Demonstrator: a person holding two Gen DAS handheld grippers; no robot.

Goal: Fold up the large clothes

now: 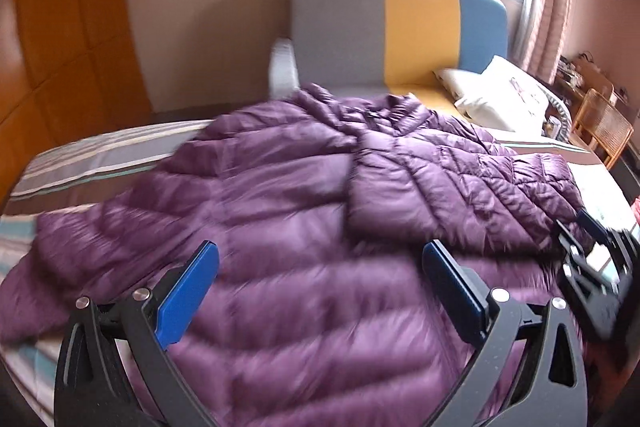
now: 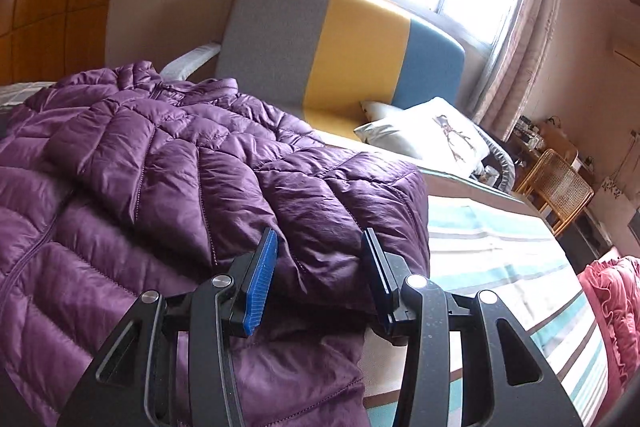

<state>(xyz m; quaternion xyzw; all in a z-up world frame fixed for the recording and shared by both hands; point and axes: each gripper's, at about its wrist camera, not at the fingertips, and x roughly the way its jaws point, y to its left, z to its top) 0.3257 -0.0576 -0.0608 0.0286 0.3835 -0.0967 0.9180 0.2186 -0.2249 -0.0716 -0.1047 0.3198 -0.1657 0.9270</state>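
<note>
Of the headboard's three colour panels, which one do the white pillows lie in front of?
The blue panel, at the window end of the headboard. The white pillows sit below it; the yellow panel is in the middle and the grey panel at the far end.

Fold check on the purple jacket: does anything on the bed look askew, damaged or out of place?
Nothing looks damaged or spilled. The purple jacket lies on the striped bed with one sleeve folded across its front; its quilting is rumpled. A pink garment lies bunched at the bed's right edge.

Purple jacket lies between parted fingers.
</note>
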